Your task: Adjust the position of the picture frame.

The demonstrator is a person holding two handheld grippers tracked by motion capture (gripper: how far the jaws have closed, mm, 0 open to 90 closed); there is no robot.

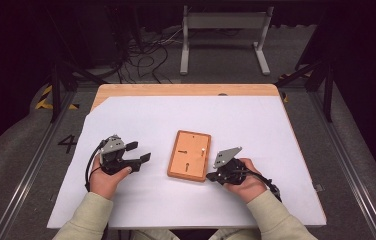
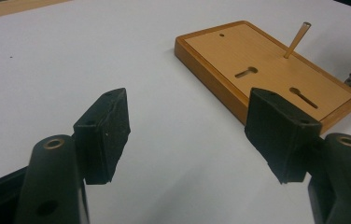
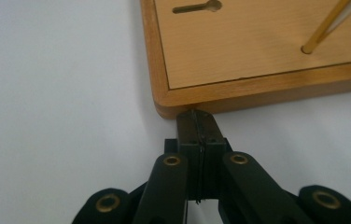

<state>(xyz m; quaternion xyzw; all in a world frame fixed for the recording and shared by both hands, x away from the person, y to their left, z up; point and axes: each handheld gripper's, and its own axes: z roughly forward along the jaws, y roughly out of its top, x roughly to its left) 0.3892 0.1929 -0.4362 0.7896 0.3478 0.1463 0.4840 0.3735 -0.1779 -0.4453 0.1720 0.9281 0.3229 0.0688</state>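
A flat wooden board with keyhole slots lies on the white sheet at the table's middle. A thin peg stands upright in a hole of the board. My left gripper rests to the board's left, its jaws wide apart with nothing between them. My right gripper sits at the board's near right corner. Its jaws are pressed together, their tips touching the board's edge. The peg leans across the right gripper view.
White sheet covers most of the wooden table. Beyond the table's far edge a grey metal stand and loose cables lie on the floor. Dark rails run along both sides.
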